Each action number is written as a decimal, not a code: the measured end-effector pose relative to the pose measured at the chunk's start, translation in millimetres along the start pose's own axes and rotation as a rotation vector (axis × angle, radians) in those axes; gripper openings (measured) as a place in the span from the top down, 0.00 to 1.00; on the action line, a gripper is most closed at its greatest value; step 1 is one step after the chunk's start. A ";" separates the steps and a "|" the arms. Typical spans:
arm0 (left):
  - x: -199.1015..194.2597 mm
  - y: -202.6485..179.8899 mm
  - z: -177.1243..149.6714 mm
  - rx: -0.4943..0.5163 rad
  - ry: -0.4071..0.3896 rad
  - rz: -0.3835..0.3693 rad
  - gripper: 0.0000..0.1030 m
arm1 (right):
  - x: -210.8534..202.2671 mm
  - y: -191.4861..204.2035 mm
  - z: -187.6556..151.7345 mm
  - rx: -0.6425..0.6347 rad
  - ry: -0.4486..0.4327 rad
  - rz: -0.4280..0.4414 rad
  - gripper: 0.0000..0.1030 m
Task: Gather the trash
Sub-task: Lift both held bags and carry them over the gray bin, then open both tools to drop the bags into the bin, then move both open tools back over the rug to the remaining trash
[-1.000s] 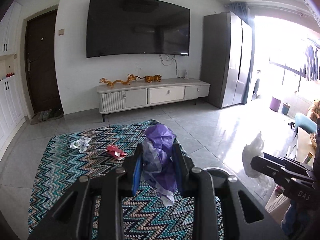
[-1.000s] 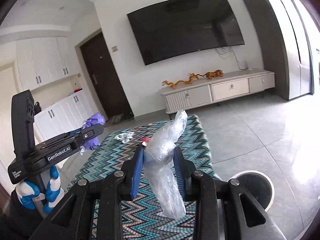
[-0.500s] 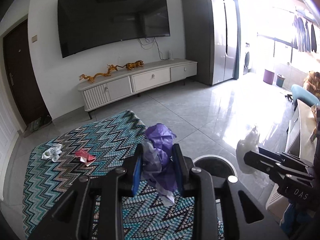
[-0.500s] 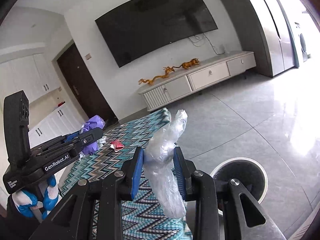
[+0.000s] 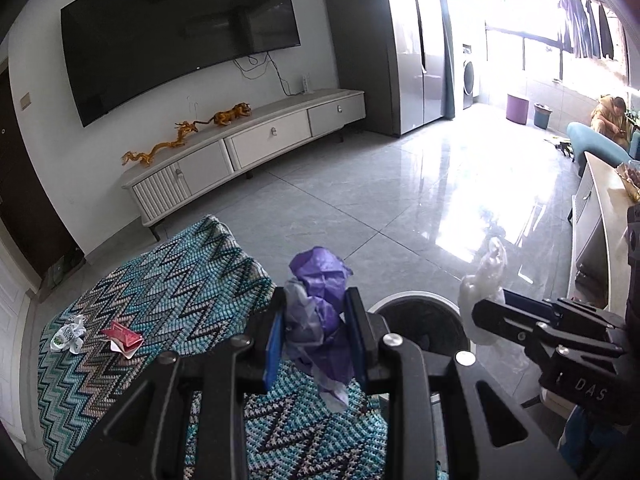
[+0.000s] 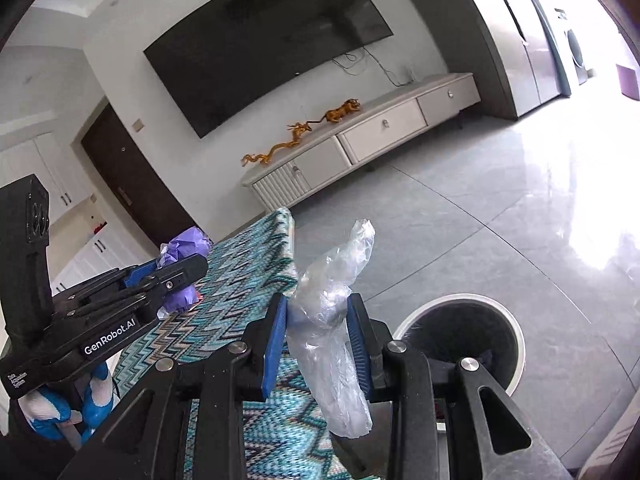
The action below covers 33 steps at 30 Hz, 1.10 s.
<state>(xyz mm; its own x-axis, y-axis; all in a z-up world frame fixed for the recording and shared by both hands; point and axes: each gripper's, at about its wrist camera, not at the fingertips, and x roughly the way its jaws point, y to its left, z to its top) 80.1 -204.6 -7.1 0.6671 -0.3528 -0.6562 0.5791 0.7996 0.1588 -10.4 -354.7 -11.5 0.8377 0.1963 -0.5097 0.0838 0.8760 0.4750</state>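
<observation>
My left gripper (image 5: pixel 316 332) is shut on a crumpled purple plastic bag (image 5: pixel 320 304); it also shows in the right wrist view (image 6: pixel 182 258). My right gripper (image 6: pixel 320 332) is shut on a crumpled clear plastic bag (image 6: pixel 332 320), which also shows in the left wrist view (image 5: pixel 482 296). A round bin (image 6: pixel 460 344) with a white rim and dark inside stands on the floor just right of and below both grippers; it shows in the left wrist view (image 5: pixel 420 320) too. A red wrapper (image 5: pixel 122 338) and a white crumpled wrapper (image 5: pixel 68 334) lie on the zigzag rug (image 5: pixel 160 300).
A white TV cabinet (image 5: pixel 248 152) with golden dragon figures stands under a wall TV (image 5: pixel 180 32). A tall grey cabinet (image 5: pixel 404 40) stands at the right. A pale cabinet edge (image 5: pixel 596 216) is at the far right. The tiled floor (image 5: pixel 400 208) is glossy.
Both grippers have moved right and forward with their bags, from over the rug toward the bin. The bin has come into fuller view beside them.
</observation>
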 end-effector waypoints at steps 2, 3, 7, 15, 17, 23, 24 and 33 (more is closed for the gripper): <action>12.5 -5.0 2.4 0.013 0.015 -0.015 0.74 | 3.8 -14.5 0.8 0.029 0.006 -0.025 0.72; 19.4 -8.4 3.7 0.020 0.024 -0.026 0.74 | 4.9 -20.0 1.2 0.041 0.007 -0.035 0.72; 48.4 -16.9 6.1 0.032 0.067 -0.069 0.74 | 10.2 -34.4 -1.6 0.074 0.018 -0.076 0.70; 109.3 -31.4 6.9 0.034 0.161 -0.166 0.73 | 31.5 -68.7 -0.7 0.116 0.065 -0.169 0.70; 123.8 -35.2 7.3 0.035 0.183 -0.189 0.73 | 39.7 -76.0 -0.9 0.125 0.083 -0.185 0.70; 153.8 -43.9 9.7 0.024 0.229 -0.272 0.71 | 61.1 -92.6 -1.2 0.142 0.115 -0.240 0.63; 157.2 -44.6 10.3 0.019 0.233 -0.284 0.71 | 63.7 -95.7 -2.1 0.147 0.118 -0.251 0.58; 156.7 -36.1 17.9 -0.043 0.224 -0.322 0.50 | 65.7 -97.8 -2.3 0.152 0.123 -0.293 0.53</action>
<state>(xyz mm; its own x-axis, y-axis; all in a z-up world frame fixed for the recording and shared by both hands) 172.2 -297.4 -102.4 0.3330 -0.4777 -0.8129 0.7185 0.6869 -0.1093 35.2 -426.5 -93.1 0.6953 0.0062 -0.7187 0.3981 0.8292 0.3923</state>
